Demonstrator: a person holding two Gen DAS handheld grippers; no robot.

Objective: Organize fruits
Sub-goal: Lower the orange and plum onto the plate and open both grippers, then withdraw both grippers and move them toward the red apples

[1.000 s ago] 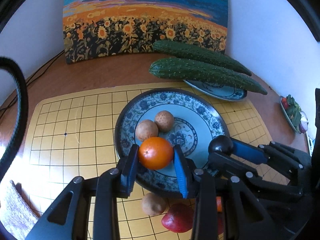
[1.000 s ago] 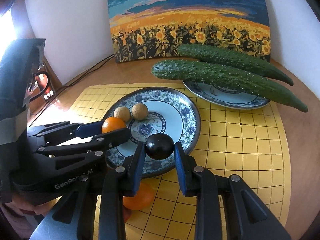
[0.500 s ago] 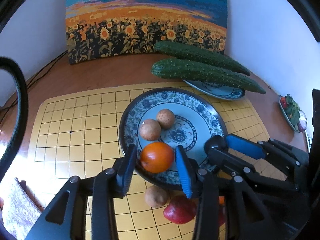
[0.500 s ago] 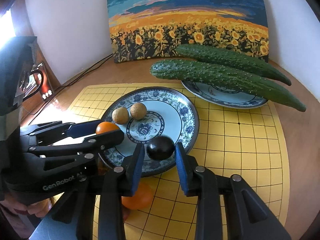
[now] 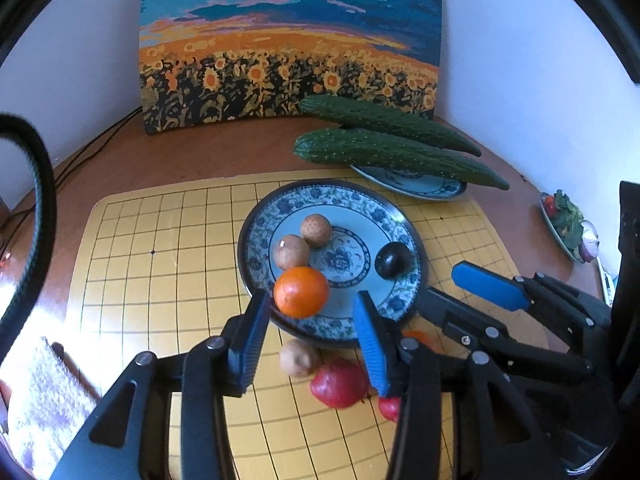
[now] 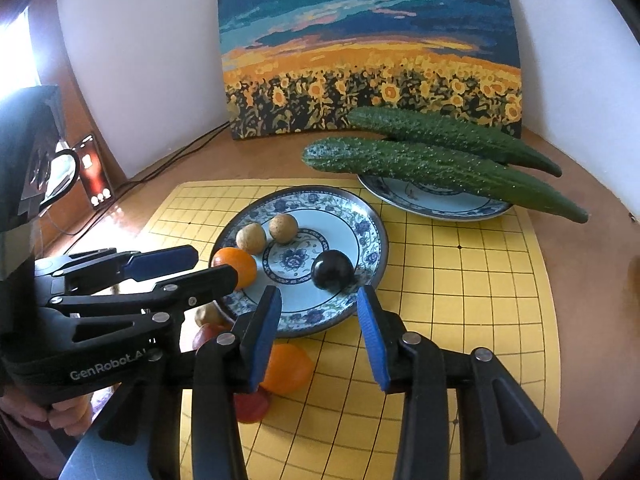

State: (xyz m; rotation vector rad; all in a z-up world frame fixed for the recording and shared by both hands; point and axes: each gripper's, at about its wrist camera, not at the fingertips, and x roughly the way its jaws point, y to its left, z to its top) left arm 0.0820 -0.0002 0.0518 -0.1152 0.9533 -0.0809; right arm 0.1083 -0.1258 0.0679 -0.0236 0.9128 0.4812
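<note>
A blue patterned plate (image 5: pixel 396 216) (image 6: pixel 372 224) on the yellow grid mat holds two brown fruits (image 5: pixel 292 251) (image 6: pixel 251 238), an orange (image 5: pixel 301 291) (image 6: pixel 236 266) and a dark plum (image 5: pixel 392 260) (image 6: pixel 333 269). My left gripper (image 5: pixel 310 340) is open, just behind the orange at the plate's near rim. My right gripper (image 6: pixel 318 332) is open, just behind the plum. In front of the plate on the mat lie a brown fruit (image 5: pixel 298 358), a red fruit (image 5: pixel 340 382) and another orange (image 6: pixel 286 368).
A second plate (image 6: pixel 436 204) behind on the right carries two long cucumbers (image 6: pixel 440 168). A sunflower painting (image 6: pixel 372 52) leans on the wall. A salad dish (image 5: pixel 564 220) sits at the far right, a cloth (image 5: pixel 44 396) at the near left, cables at the left.
Both grippers opened and drew back. The orange and the dark plum, held before, now rest on the blue plate.
</note>
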